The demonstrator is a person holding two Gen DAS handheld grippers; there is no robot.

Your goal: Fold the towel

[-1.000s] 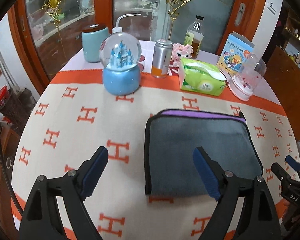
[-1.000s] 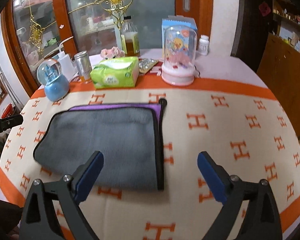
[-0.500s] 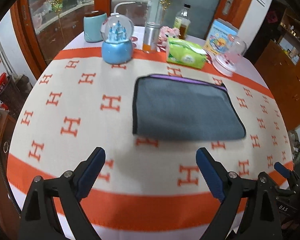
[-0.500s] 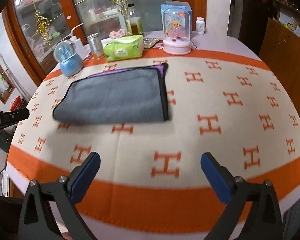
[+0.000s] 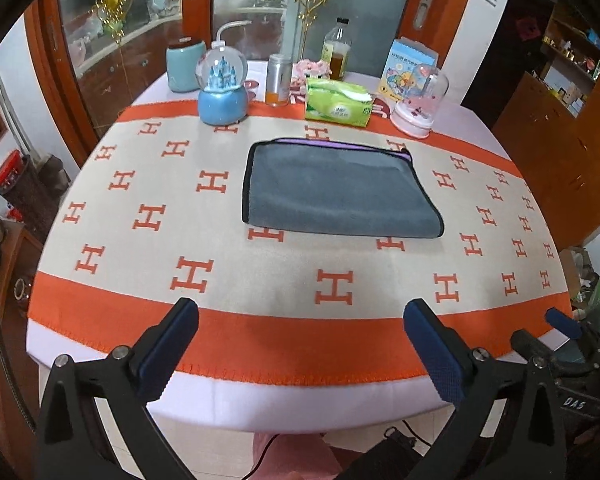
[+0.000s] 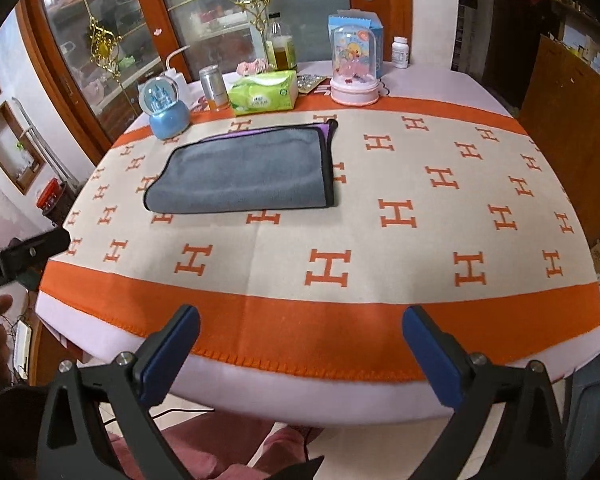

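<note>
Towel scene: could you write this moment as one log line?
towel: folded, flat on table | left tool: open, empty, at table edge | right tool: open, empty, at table edge

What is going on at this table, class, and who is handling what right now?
A person holds a two-finger gripper in each hand, and neither one is touching anything. The left gripper and the right gripper both hang open at the near edge of the table. The grey towel lies folded flat on the orange and cream tablecloth, with a purple edge showing at its far side. A green tissue pack and a blue snow globe stand beyond it.
</note>
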